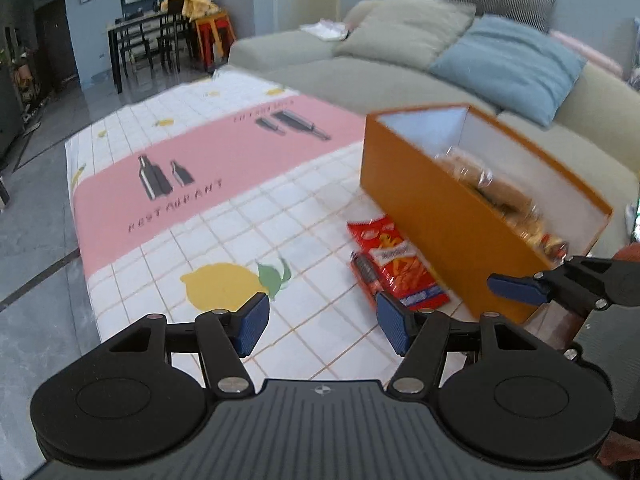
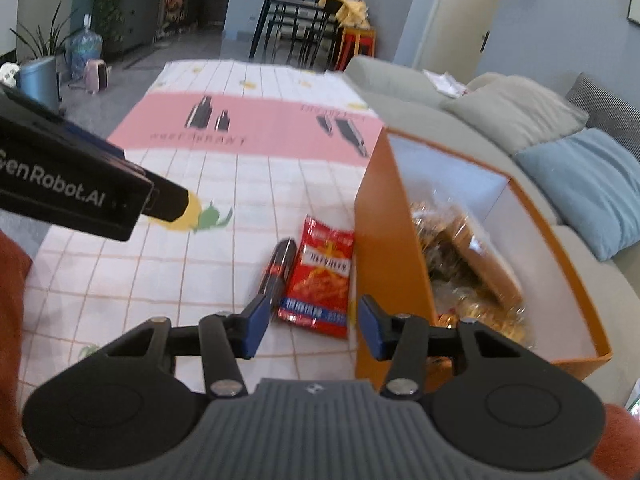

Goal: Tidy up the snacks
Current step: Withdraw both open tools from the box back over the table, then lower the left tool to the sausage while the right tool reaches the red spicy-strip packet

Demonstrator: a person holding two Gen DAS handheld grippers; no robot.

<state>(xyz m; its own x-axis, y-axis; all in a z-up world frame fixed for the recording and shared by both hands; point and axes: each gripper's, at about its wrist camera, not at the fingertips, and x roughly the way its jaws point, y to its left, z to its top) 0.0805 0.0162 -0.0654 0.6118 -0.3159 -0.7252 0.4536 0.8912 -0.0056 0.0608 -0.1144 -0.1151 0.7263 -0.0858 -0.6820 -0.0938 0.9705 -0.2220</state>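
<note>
A red snack packet (image 1: pixel 396 268) (image 2: pixel 320 280) lies flat on the tablecloth against the side of an open orange box (image 1: pixel 440 208) (image 2: pixel 384 240). A dark stick-shaped snack (image 1: pixel 364 272) (image 2: pixel 278 268) lies along the packet's other side. Several clear-wrapped snacks (image 1: pixel 500 196) (image 2: pixel 460 252) fill the box. My right gripper (image 2: pixel 314 326) hovers open just short of the packet's near edge, its pads not touching it. My left gripper (image 1: pixel 322 320) is open and empty over bare cloth, to the left of the packet. One blue fingertip (image 1: pixel 514 287) of the right gripper shows by the box's near corner.
The tablecloth (image 1: pixel 224 168) is white-checked with a pink band and a lemon print (image 1: pixel 224 284). A grey sofa (image 1: pixel 320 64) with a blue cushion (image 1: pixel 508 64) runs right behind the box. The table's left edge drops to a grey floor (image 1: pixel 36 240). The left gripper's body (image 2: pixel 72 188) crosses the right wrist view.
</note>
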